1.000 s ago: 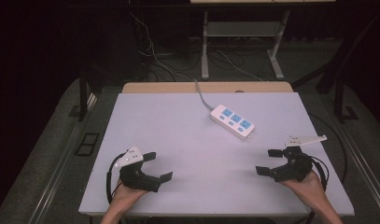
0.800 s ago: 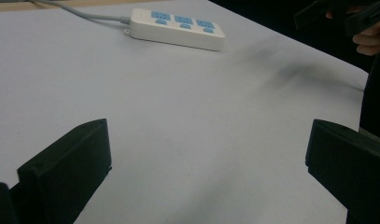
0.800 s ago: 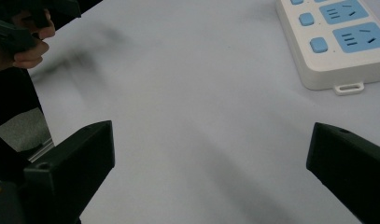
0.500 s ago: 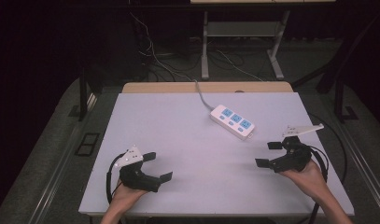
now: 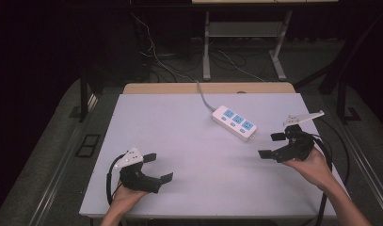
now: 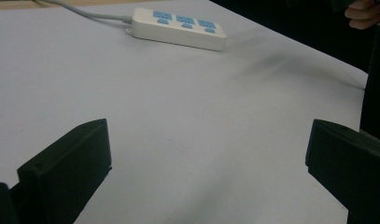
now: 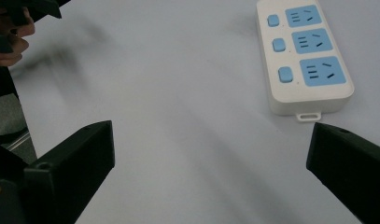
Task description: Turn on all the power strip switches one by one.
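A white power strip (image 5: 234,122) with three blue sockets lies on the pale table (image 5: 189,141), right of centre toward the back; its grey cable (image 5: 203,96) runs off the far edge. The strip (image 6: 178,28) appears far ahead in the left gripper view and close at the upper right (image 7: 304,60) in the right gripper view. My left gripper (image 5: 158,167) rests open near the front left corner, nothing between its jaws. My right gripper (image 5: 271,145) is open too, held above the table just right of the strip's near end, jaws pointing left.
A wooden board (image 5: 208,88) borders the table's far edge. Beyond it stand desk legs (image 5: 207,52) and loose cables (image 5: 156,56) on the dark floor. A black cable (image 5: 337,146) trails from my right gripper along the table's right edge.
My right gripper has lifted and moved back and slightly left, toward the power strip's near end. The left gripper has stayed put.
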Demonstrator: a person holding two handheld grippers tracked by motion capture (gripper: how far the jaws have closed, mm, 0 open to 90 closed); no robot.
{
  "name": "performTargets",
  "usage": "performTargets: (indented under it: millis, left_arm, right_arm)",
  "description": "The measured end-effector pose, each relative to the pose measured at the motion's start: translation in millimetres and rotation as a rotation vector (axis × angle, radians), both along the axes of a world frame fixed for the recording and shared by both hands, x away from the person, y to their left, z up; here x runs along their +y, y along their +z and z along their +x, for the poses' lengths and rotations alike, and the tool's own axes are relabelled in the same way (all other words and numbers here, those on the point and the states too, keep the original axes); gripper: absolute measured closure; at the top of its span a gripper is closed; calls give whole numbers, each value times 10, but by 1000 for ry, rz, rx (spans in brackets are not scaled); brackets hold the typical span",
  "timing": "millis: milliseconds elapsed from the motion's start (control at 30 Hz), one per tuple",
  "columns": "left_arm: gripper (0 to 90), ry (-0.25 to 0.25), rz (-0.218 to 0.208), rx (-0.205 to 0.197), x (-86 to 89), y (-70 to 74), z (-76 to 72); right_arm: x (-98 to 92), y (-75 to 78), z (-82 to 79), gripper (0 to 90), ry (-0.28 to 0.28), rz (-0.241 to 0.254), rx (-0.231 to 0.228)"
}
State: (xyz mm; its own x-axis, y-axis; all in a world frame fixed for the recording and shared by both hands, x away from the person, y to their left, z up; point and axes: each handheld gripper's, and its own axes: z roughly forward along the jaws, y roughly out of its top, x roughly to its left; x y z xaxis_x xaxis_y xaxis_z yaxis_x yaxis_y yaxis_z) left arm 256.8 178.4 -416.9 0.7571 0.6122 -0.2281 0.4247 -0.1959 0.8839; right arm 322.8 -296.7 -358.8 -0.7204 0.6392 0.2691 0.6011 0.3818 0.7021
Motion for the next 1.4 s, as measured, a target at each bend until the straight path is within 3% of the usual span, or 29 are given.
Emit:
performTargets:
  millis: [700, 1200, 1400]
  left_arm:
    - [0, 6, -2, 1, 26, 1, 11]
    - [0, 5, -1, 7, 30, -6, 20]
    - [0, 3, -1, 9, 29, -7, 23]
  right_arm:
    - [165, 169, 333, 8, 30, -48, 8]
    - [180, 121, 650, 8, -9, -51, 47]
    - [169, 114, 827, 8, -51, -42, 61]
